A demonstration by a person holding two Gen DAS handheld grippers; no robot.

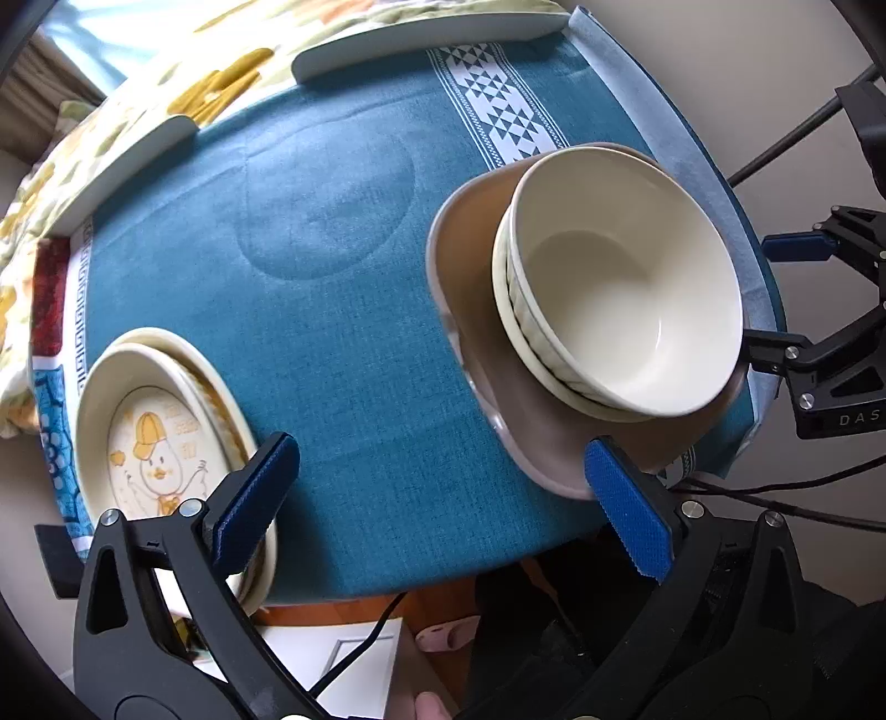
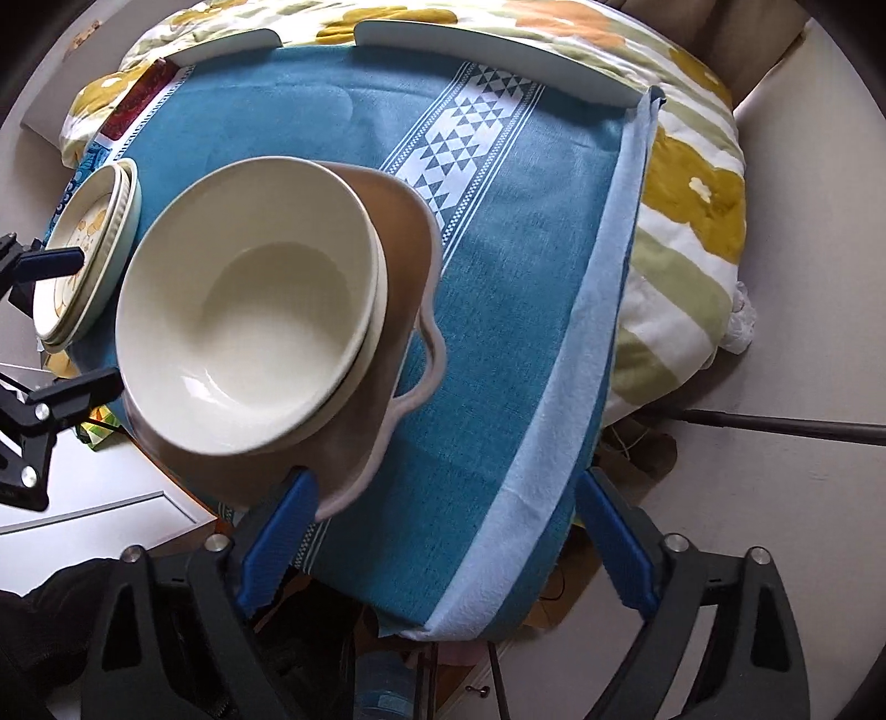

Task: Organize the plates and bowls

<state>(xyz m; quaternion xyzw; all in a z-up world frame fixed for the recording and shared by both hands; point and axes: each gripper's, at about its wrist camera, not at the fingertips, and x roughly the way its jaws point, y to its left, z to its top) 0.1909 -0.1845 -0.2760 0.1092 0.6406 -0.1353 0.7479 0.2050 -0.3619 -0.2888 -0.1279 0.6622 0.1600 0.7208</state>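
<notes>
Two stacked cream bowls [image 1: 620, 277] [image 2: 249, 299] sit on a tan plate with a lobed handle [image 1: 470, 249] [image 2: 404, 232], at the near right edge of the blue cloth. Stacked cream plates with a duck picture [image 1: 166, 437] [image 2: 88, 249] lie at the cloth's left edge. My left gripper [image 1: 443, 504] [image 2: 61, 327] stands open over bare cloth between the duck plates and the tan plate, nothing between its blue pads. My right gripper [image 2: 451, 545] [image 1: 775, 293] is open too, its left finger [image 2: 282, 548] just beside the tan plate's rim and holding nothing.
The blue cloth [image 1: 332, 277] has a white triangle-patterned band [image 2: 470, 122] and covers a small table. Two white curved pieces [image 1: 432, 39] lie along its far edge on a floral quilt [image 2: 692, 183]. Black stand legs and cables [image 1: 786, 144] run beside the table; the floor lies below.
</notes>
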